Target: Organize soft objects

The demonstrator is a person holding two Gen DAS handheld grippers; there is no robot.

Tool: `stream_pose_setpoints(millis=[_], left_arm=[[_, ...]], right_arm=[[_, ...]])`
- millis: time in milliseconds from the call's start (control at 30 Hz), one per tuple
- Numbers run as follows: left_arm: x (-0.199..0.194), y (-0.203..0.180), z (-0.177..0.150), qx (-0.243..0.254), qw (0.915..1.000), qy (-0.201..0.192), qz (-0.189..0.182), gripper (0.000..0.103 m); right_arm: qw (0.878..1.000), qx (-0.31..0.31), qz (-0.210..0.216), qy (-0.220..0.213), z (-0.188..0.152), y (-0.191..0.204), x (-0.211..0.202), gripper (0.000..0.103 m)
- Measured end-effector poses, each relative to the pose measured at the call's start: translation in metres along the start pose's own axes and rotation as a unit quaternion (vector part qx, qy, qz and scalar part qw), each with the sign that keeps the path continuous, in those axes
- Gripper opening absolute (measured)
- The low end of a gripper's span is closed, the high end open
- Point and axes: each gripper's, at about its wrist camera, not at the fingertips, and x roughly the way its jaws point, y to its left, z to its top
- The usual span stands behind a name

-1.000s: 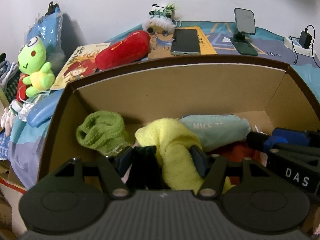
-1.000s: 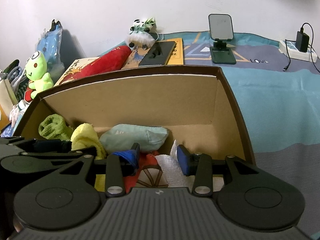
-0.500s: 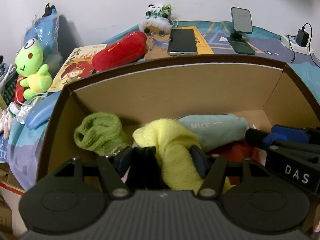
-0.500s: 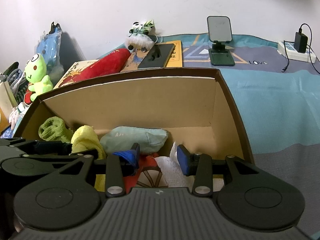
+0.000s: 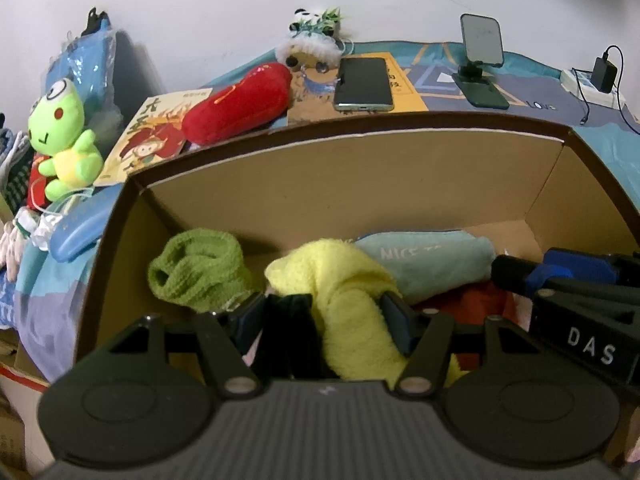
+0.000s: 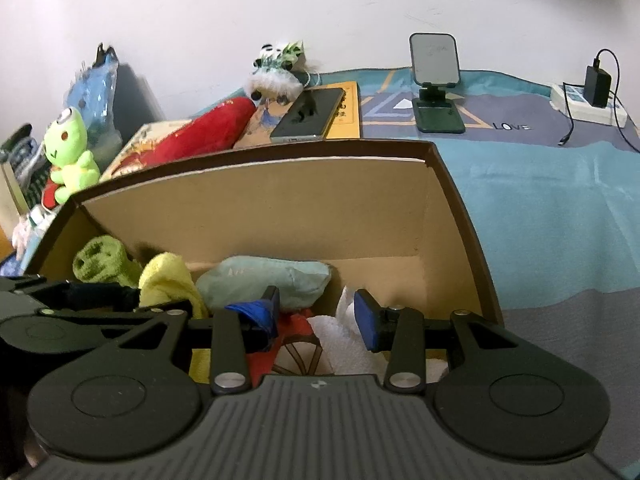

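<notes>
Yellow towel (image 5: 352,300) clamped in left gripper (image 5: 324,316); right gripper (image 6: 316,316) opening, above white cloth (image 6: 340,340).

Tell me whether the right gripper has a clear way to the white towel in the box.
Probably yes: the right gripper, jaws opening, hangs just above the white towel, nothing between.
</notes>
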Motion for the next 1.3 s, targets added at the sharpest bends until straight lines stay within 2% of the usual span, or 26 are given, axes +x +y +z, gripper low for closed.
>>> stream_pose_setpoints(millis=[100, 200, 400, 533, 667, 800, 1000, 1300], left_arm=[[-0.011, 0.0, 0.001, 0.003, 1.0, -0.006, 0.002, 0.063], [-0.028, 0.002, 0.001, -0.005, 0.9999, -0.014, -0.001, 0.063], [-0.067, 0.002, -0.004, -0.011, 0.9994, -0.034, 0.005, 0.064], [-0.091, -0.001, -0.01, 0.001, 0.9992, -0.034, 0.023, 0.064], [-0.111, 0.0, -0.02, 0.004, 0.9993, -0.033, 0.018, 0.064], [-0.124, -0.003, -0.034, 0.01, 0.9994, -0.027, 0.018, 0.064], [-0.137, -0.009, -0.055, 0.019, 0.9996, -0.017, 0.013, 0.064], [-0.129, -0.017, -0.078, 0.02, 0.999, 0.03, -0.024, 0.064]], right_arm=[[1.0, 0.003, -0.01, -0.004, 0.001, 0.003, -0.007, 0.025], [1.0, 0.013, 0.005, -0.01, 0.003, 0.004, -0.024, 0.026], [0.999, -0.002, -0.014, -0.038, 0.0, 0.013, -0.063, 0.026], [0.999, 0.005, -0.013, -0.046, -0.004, 0.012, -0.085, 0.026], [0.998, 0.02, -0.011, -0.054, -0.011, 0.01, -0.105, 0.026], [0.999, 0.01, -0.005, -0.042, -0.022, 0.016, -0.118, 0.026], [0.999, -0.005, -0.018, -0.027, -0.039, 0.022, -0.132, 0.026], [0.999, 0.023, -0.027, 0.019, -0.062, 0.015, -0.137, 0.026]])
